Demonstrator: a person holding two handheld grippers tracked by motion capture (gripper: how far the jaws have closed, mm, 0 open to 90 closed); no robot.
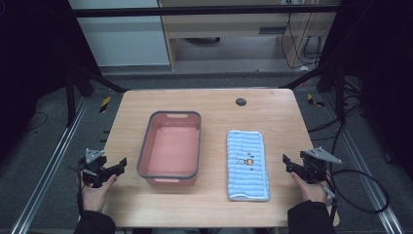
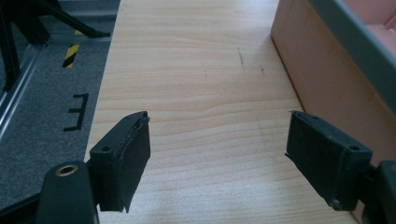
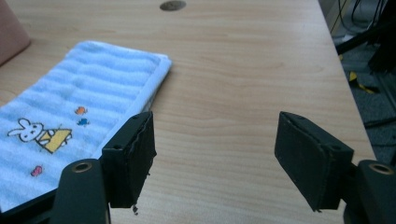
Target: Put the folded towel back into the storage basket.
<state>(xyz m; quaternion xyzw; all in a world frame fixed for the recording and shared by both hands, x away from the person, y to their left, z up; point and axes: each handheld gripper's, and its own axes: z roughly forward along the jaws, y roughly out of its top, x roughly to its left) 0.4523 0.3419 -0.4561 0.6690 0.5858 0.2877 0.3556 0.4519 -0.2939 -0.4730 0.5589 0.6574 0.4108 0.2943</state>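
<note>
A folded light-blue striped terry towel with a small rabbit print [image 1: 248, 165] lay flat on the pale wooden table [image 1: 209, 105], just to the right of a pink plastic rectangular basin with a grey rim [image 1: 170, 149], the two apart with bare wood between them. The right gripper [image 1: 291, 164] hovered just beyond the towel's right long edge, its jaws spread wide and holding nothing; in the right gripper view the towel [image 3: 70, 126] sat at the left, close to one jaw. The left gripper [image 1: 118, 165] waited on the far side of the basin from the towel, near the table's left edge, also spread wide and empty, with the basin's wall [image 2: 322, 70] alongside.

The towel looked soft, light and limp, likely to sag and unfold when lifted. A pinch on the near right corner or along that long edge, catching all layers together, seemed the surest hold; its nap should give good friction.
</note>
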